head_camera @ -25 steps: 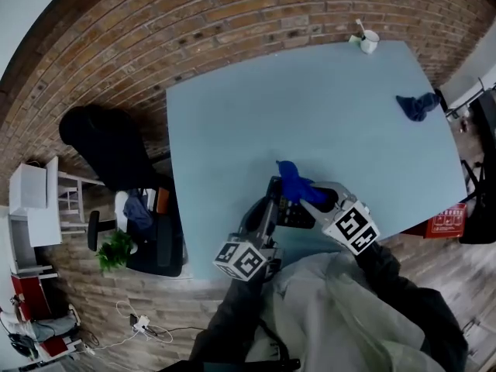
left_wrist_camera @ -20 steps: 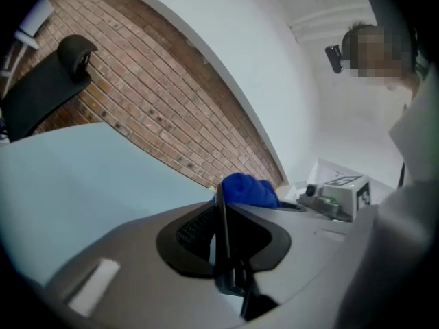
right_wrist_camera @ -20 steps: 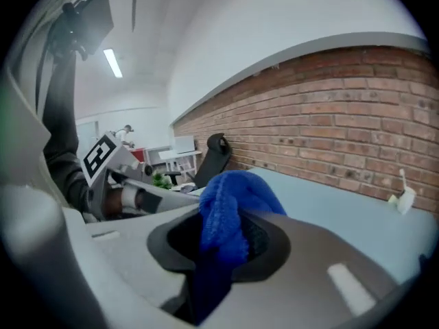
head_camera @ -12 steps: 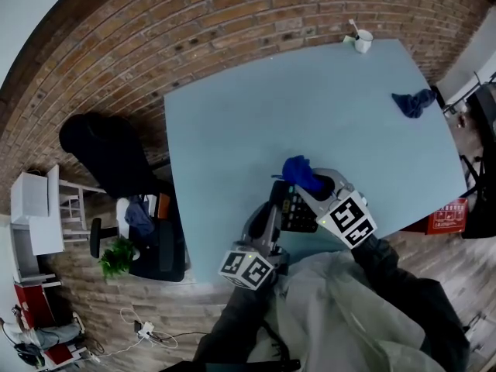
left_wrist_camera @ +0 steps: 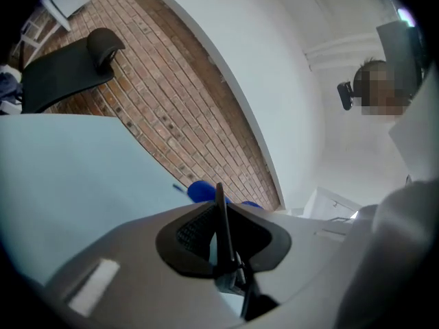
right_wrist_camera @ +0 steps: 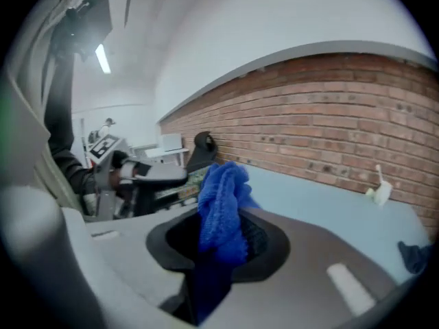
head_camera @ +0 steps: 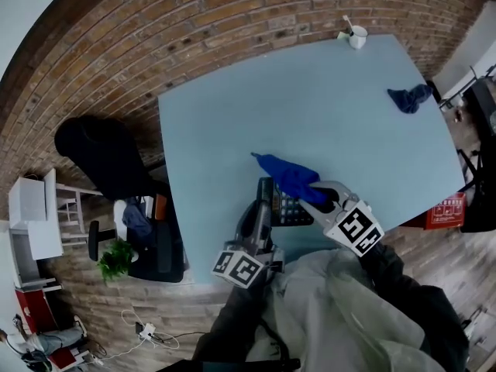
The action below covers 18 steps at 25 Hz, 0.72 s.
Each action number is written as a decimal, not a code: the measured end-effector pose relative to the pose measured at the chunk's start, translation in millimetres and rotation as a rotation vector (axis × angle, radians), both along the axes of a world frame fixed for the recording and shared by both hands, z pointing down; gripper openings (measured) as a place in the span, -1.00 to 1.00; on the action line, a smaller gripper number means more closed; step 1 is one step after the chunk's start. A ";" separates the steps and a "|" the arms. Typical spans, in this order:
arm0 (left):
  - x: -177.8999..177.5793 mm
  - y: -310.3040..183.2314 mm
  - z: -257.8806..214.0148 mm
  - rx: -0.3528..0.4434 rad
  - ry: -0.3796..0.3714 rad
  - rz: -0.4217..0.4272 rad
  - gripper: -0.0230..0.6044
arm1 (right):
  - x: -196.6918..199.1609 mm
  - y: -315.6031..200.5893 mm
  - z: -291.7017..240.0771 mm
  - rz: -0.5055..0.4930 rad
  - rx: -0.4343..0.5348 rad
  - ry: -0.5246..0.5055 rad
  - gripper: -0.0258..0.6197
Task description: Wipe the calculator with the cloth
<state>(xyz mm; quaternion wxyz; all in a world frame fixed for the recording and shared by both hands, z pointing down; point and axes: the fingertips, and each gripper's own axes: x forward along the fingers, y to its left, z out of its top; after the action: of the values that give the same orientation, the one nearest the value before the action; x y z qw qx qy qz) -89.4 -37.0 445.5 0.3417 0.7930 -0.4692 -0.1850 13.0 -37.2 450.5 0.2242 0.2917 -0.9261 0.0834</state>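
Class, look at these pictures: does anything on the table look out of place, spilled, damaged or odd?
Nothing is spilled or damaged. The one stray thing is a dark blue cloth, crumpled near the table's right edge, away from the calculator and the bright blue cloth.

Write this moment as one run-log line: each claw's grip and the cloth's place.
left claw: shut on calculator edge | right claw: just closed tighter, shut on cloth | cloth: above calculator
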 end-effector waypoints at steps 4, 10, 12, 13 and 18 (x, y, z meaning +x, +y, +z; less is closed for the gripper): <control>-2.2 0.8 5.4 -0.007 0.028 -0.016 -0.75 | 5.4 0.2 0.7 0.012 -0.016 0.001 -0.63; -7.9 0.1 7.5 -0.035 0.049 -0.029 -0.75 | -37.6 78.1 17.9 -0.247 -0.092 0.023 -0.63; -8.9 1.3 5.2 -0.032 0.062 -0.028 -0.75 | -25.4 55.0 8.9 -0.172 -0.098 -0.053 -0.63; -8.8 2.0 4.4 -0.027 0.069 -0.025 -0.75 | -14.3 37.1 3.9 -0.113 -0.084 -0.075 -0.63; -12.7 3.3 4.8 -0.030 0.120 -0.040 -0.75 | 30.0 -24.9 -3.2 0.094 -0.050 -0.101 -0.63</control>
<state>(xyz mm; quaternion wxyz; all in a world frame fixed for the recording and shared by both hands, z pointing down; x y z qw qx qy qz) -102.1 -33.7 450.3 0.3770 0.7658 -0.4666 -0.2320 43.0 -62.1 447.2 0.1801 0.3246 -0.9191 0.1318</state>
